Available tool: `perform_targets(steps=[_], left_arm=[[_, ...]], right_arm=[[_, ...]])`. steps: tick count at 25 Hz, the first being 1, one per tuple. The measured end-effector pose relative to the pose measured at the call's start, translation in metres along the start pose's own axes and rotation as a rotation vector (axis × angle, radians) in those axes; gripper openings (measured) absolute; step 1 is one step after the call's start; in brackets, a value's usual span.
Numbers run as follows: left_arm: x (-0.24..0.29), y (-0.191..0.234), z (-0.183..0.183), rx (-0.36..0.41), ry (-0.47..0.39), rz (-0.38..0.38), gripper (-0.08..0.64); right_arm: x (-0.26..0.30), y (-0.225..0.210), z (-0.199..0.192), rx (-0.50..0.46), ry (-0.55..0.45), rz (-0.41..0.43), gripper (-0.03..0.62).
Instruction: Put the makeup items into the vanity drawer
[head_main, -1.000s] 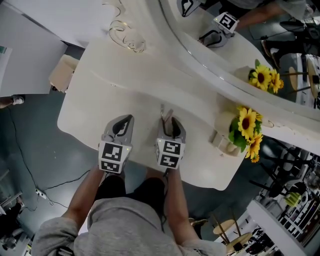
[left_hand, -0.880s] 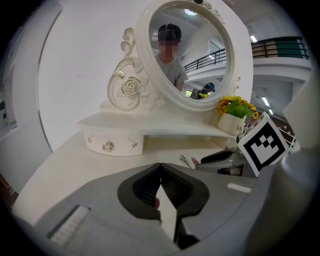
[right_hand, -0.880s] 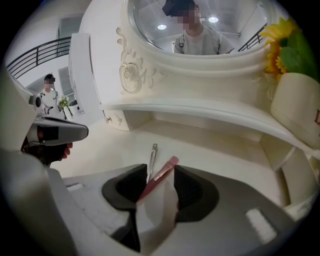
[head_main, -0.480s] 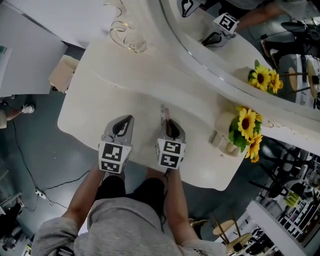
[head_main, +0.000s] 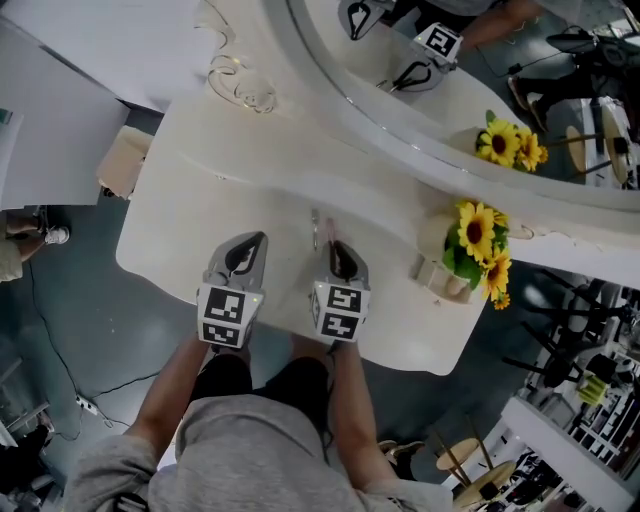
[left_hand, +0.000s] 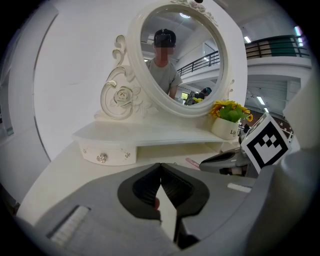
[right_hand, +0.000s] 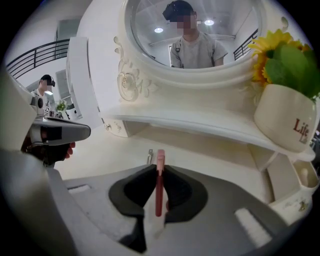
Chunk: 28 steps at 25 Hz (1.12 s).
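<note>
My right gripper (right_hand: 159, 167) is shut on a thin pink makeup stick (right_hand: 159, 186), which stands on edge between the pads with its tip poking out ahead. In the head view that gripper (head_main: 336, 248) rests low over the middle of the white vanity top (head_main: 200, 200). A small silvery item (right_hand: 149, 156) lies on the top just ahead and left of the pink tip. My left gripper (left_hand: 160, 167) is shut with nothing in it, level with the right one and to its left (head_main: 246, 250). A small drawer (left_hand: 107, 156) with a crystal knob sits closed under the shelf's left end.
An oval mirror (left_hand: 180, 55) rises behind the raised shelf (right_hand: 200, 127). A cream pot of sunflowers (head_main: 470, 250) stands on the shelf's right end, above small compartments (right_hand: 287, 182). The table's front edge (head_main: 280, 325) runs just behind both grippers.
The right gripper's jaws went from open around the pink stick to shut on it. The left gripper has stayed where it was. The head view has shifted slightly.
</note>
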<state>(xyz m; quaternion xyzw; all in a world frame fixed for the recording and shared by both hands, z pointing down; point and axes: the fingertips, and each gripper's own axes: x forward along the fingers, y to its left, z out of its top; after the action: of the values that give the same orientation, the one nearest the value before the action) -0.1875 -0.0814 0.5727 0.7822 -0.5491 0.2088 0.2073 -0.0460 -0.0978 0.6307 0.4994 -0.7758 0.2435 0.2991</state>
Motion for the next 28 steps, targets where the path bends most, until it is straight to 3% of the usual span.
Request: perform_targets(steps=[12, 28], left_arm=[[0.008, -0.077, 0.057, 0.112, -0.068, -0.174, 0.011], [0.024, -0.212, 0.095, 0.29, -0.104, -0.473, 0.011]], right_arm=[[-0.083, -0.062, 0.02, 0.119, -0.119, -0.159, 0.051], [-0.187, -0.163, -0.014, 0.301, -0.186, -0.451, 0.051]])
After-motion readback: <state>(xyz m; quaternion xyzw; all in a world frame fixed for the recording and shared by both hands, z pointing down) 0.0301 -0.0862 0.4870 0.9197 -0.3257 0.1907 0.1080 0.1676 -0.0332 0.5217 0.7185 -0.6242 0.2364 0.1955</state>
